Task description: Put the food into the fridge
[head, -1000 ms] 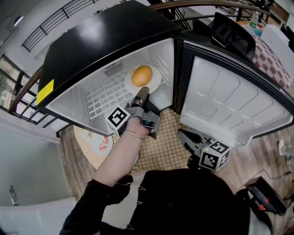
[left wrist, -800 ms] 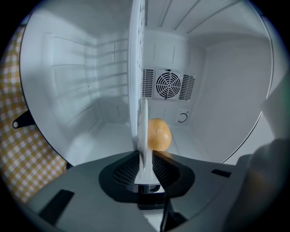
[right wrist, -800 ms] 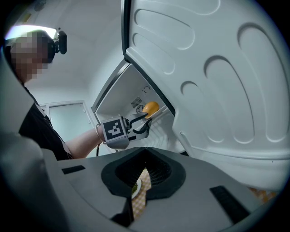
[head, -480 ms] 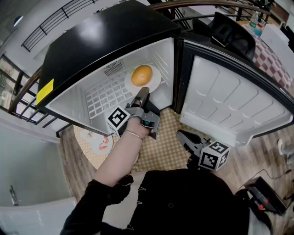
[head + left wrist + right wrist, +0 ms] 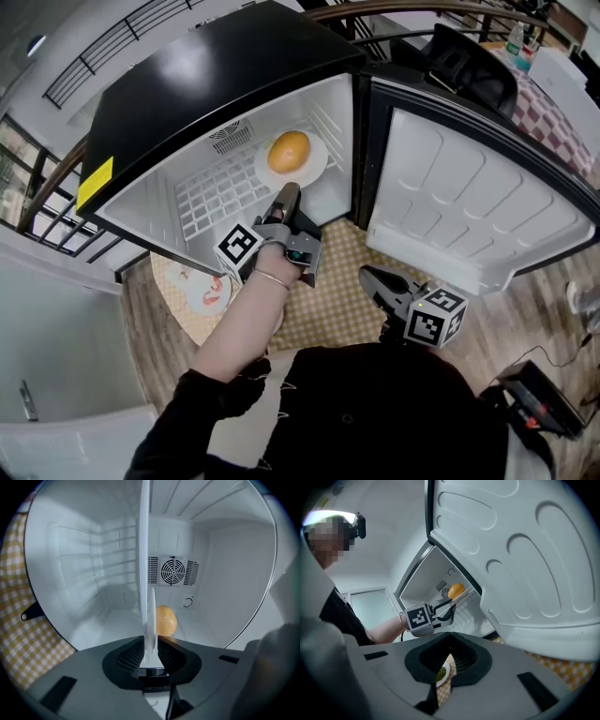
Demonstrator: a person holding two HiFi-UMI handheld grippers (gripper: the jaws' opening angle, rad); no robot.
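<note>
The fridge (image 5: 216, 84) is seen with its door (image 5: 469, 216) swung wide to the right. A white plate (image 5: 314, 167) with an orange (image 5: 289, 153) on it is held inside the fridge, over the wire shelf (image 5: 211, 192) and towards its right side. Whether the plate rests on the shelf cannot be told. The plate's near rim is clamped by the left gripper (image 5: 286, 202), which is reached in through the opening. In the left gripper view the rim (image 5: 150, 616) is seen edge-on, pinched between the two jaws, with the orange (image 5: 165, 619) just beyond them and a fan vent (image 5: 172, 571) on the back wall.

The right gripper (image 5: 375, 279) is held low, outside the fridge and below the door, over the checked tabletop (image 5: 328, 305). Its jaws are parted a little and nothing is gripped between them. Through the gap a plate of greens (image 5: 440, 672) is seen on the tabletop beyond. A further dish (image 5: 206, 291) lies on the tabletop at the left, below the fridge.
</note>
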